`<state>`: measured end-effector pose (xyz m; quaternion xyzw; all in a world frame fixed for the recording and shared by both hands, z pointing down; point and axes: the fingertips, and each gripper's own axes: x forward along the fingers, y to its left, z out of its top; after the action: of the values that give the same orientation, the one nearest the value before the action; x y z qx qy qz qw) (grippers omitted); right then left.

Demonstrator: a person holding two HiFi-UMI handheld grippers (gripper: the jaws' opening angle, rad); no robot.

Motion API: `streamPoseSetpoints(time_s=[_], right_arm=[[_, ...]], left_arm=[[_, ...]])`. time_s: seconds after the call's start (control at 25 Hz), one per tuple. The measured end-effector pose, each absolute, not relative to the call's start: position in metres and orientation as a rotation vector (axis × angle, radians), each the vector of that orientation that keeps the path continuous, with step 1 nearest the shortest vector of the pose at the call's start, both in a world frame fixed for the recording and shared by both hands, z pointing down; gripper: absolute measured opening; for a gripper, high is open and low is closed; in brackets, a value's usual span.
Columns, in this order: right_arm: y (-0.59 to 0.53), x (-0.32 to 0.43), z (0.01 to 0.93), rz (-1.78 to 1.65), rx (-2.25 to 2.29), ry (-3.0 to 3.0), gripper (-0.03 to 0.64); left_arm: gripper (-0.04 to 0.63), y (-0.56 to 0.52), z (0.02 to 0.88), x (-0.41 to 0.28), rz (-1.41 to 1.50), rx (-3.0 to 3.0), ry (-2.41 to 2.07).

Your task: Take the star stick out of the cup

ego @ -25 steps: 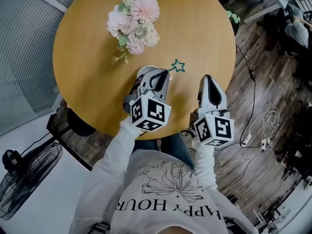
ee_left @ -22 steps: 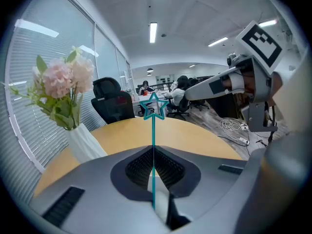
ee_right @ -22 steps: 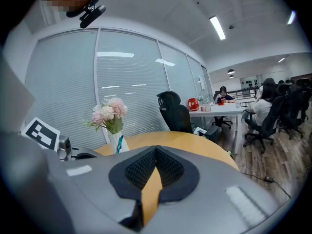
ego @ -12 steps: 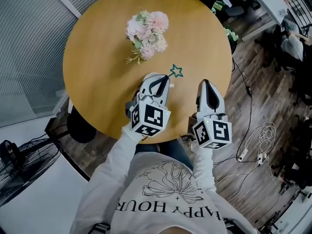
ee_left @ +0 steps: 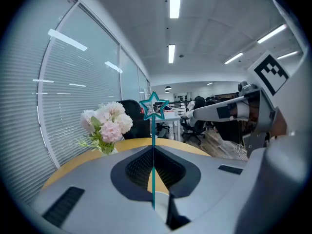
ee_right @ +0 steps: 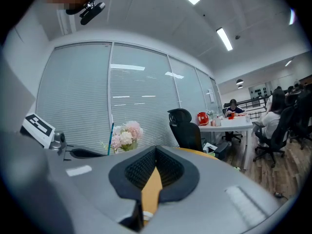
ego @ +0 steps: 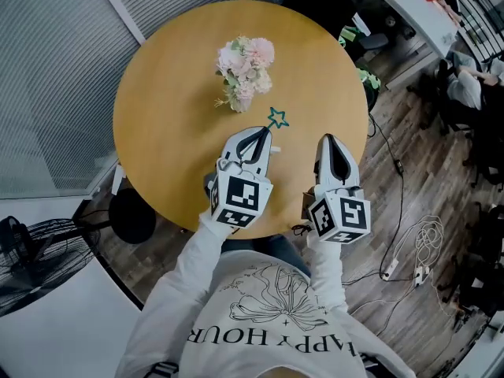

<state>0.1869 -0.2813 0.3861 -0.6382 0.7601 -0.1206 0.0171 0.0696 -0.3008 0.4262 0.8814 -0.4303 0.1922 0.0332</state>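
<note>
Now our left grey gripper [ego: 262,131] pinches the teal star-topped stick [ee_left: 153,130] above the round wooden table [ego: 165,132]; our right gripper [ego: 328,138] seems closed, empty.

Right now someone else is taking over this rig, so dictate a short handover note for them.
Left hand-held gripper: shut on the star stick, star end up, over the table.
Right hand-held gripper: shut, empty, beside the left one.
Cup: not visible in any view; it may be hidden under the left gripper.
Flowers stand beyond the star.
Done: stick gripped, apparently free of the cup.
Left: probably just setting the stick down.
</note>
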Motion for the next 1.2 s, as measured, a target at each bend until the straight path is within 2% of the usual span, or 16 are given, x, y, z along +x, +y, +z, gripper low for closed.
streamPoseSetpoints(time_s=[1.2], right_arm=[[-0.276, 0.185, 0.308, -0.131, -1.943, 2.361, 0.011]], left_arm=[[0.011, -0.283, 0.322, 0.041, 0.207, 2.685, -1.502]])
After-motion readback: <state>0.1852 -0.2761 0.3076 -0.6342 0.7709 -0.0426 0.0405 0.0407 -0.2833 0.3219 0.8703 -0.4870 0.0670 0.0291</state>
